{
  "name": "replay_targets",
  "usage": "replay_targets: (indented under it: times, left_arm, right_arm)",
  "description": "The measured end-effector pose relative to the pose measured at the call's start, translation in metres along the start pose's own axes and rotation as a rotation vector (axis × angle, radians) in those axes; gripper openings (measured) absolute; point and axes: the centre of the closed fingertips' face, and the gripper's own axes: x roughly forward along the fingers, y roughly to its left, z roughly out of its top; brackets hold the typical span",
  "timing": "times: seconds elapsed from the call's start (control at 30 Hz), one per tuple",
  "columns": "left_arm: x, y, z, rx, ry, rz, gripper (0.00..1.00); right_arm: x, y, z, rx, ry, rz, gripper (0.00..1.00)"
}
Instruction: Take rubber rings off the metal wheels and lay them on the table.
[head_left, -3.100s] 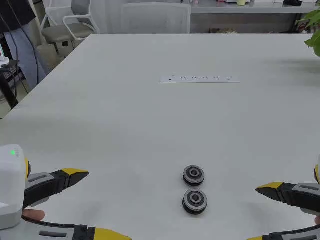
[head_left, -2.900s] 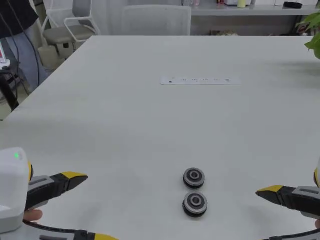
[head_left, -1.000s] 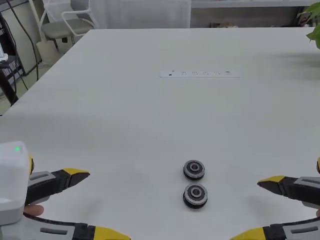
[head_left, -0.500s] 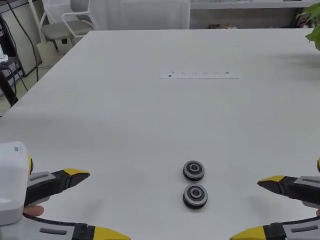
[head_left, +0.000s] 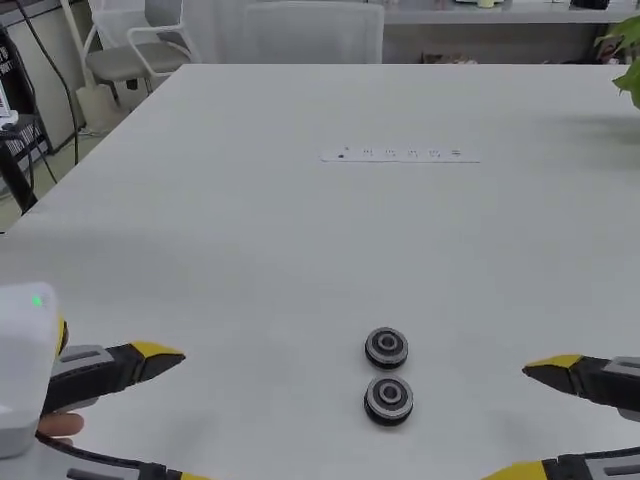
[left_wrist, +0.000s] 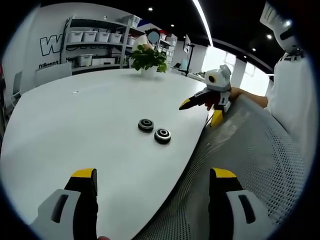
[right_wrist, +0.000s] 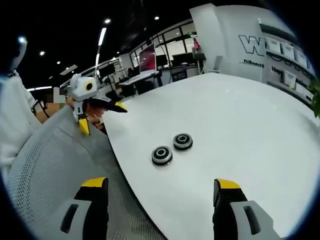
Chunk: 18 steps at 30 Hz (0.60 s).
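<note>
Two small metal wheels with black rubber rings lie flat and close together near the table's front edge, a far wheel (head_left: 386, 347) (left_wrist: 146, 125) (right_wrist: 183, 141) and a near wheel (head_left: 388, 398) (left_wrist: 162, 135) (right_wrist: 162, 155). My left gripper (head_left: 175, 418) (left_wrist: 152, 173) (right_wrist: 104, 119) hovers open at the front left, well apart from the wheels. On the opposite side my right gripper (head_left: 517, 420) (right_wrist: 161, 182) (left_wrist: 199, 114) is open too, at about the same distance. Nothing sits between either pair of jaws.
A flush socket strip (head_left: 400, 154) is set in the white table (head_left: 250, 230) farther back. Chairs (head_left: 130, 50) stand beyond the far left corner, a potted plant (left_wrist: 147, 57) at the far right. Grey mesh (left_wrist: 250, 165) lies just off the front edge.
The head view has shifted a little. Both wheels and both grippers keep their places, jaws still spread.
</note>
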Motion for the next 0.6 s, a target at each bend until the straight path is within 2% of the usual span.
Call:
replay_targets:
  times: [0.2, 0.43, 0.6]
  left_arm:
    - [-0.010, -0.002, 0.024, 0.034, -0.054, -0.005, 0.91]
    - [-0.015, -0.003, 0.041, 0.114, -0.049, 0.003, 0.91]
    - [-0.013, -0.003, 0.058, 0.164, -0.058, 0.000, 0.91]
  right_arm:
    - [-0.009, -0.001, 0.010, -0.042, 0.005, -0.010, 0.86]
    - [-0.019, -0.003, 0.032, -0.099, -0.016, -0.023, 0.85]
    - [-0.017, -0.002, 0.053, -0.144, -0.036, -0.014, 0.83]
